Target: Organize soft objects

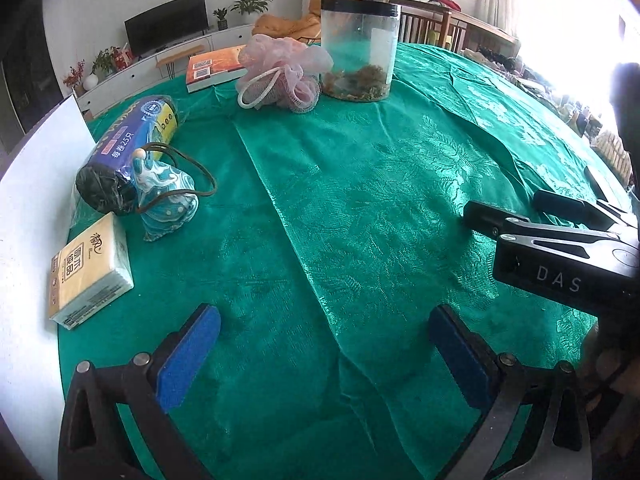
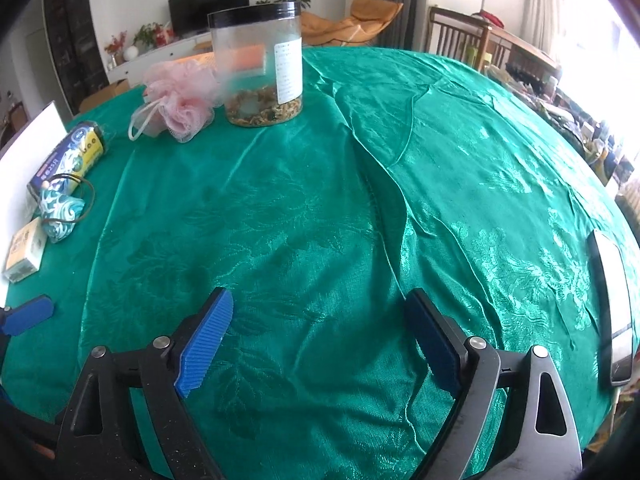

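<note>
Left gripper (image 1: pixel 324 354) and right gripper (image 2: pixel 320 338): both spread wide, nothing held, over bare green tablecloth (image 1: pixel 360 208) — satin, creased. Judged stage: pre-pick, no soft item engaged. Next move needs a long reach fwd-left. Pink mesh bath puff (image 1: pixel 280 74), fluffy w/ cord loop, sits touching rigid clear jar (image 1: pixel 358 50); patterned fabric pouch (image 1: pixel 168 200), tissue pack (image 1: pixel 90 272) and wrapped bag roll (image 1: pixel 128 152) — near left edge.

Jar (image 2: pixel 258 64): table's 12 o'clock.
Mesh puff (image 2: pixel 180 98): touching jar's left.
Bag roll (image 2: pixel 66 154), pouch (image 2: pixel 60 212), tissue pack (image 2: pixel 24 254): 9 o'clock edge.
</note>
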Demonstrator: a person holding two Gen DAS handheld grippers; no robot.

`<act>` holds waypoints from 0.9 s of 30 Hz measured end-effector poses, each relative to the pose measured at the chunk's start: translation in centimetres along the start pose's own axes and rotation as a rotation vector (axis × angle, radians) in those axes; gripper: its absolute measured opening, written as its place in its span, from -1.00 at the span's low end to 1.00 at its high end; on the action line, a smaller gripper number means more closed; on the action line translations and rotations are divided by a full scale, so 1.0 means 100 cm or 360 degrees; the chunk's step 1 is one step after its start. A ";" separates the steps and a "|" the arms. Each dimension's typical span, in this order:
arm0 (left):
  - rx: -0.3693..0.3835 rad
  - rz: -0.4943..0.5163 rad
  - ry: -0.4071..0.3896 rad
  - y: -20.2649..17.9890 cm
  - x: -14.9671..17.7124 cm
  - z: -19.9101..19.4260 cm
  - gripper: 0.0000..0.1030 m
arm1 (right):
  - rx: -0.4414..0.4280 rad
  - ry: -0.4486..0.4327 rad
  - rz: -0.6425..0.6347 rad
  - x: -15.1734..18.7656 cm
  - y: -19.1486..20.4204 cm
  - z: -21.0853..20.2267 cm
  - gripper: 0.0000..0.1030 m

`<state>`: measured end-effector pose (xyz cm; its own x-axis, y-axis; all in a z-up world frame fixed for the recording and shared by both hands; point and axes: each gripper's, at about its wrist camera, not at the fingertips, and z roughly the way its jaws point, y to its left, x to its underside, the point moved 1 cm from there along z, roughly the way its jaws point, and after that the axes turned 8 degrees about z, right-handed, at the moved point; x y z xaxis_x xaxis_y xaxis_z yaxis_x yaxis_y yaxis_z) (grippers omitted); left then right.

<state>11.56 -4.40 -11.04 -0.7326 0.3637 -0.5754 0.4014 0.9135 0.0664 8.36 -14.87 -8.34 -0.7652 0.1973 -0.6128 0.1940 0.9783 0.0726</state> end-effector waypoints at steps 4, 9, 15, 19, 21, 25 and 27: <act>-0.0009 -0.0010 -0.0012 0.001 0.000 0.000 1.00 | 0.0000 0.0000 0.0000 0.000 0.000 0.000 0.75; -0.0013 -0.0012 -0.0015 0.001 0.000 0.001 1.00 | 0.0000 0.0000 0.0000 0.000 0.000 0.000 0.75; -0.0012 -0.0012 -0.0014 0.001 0.000 0.001 1.00 | 0.0000 0.0000 0.0000 0.000 0.000 0.000 0.75; -0.0002 0.0006 0.0014 0.001 -0.001 0.001 1.00 | 0.0000 0.0001 0.0000 0.000 0.000 0.000 0.76; 0.0030 0.0018 0.0084 0.002 -0.003 -0.003 1.00 | 0.0000 0.0001 0.0000 0.000 0.000 0.000 0.76; 0.0124 -0.0086 -0.0055 0.015 -0.009 -0.047 1.00 | 0.0000 0.0001 -0.0001 0.000 0.000 0.000 0.76; 0.0148 -0.0119 -0.0121 0.028 -0.024 -0.067 1.00 | 0.0000 0.0001 -0.0001 0.000 0.000 0.000 0.75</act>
<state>10.74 -1.46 -4.02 -0.7201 0.2770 -0.6361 0.3989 0.9155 -0.0530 8.35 -14.84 -8.33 -0.7656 0.1968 -0.6124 0.1938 0.9784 0.0722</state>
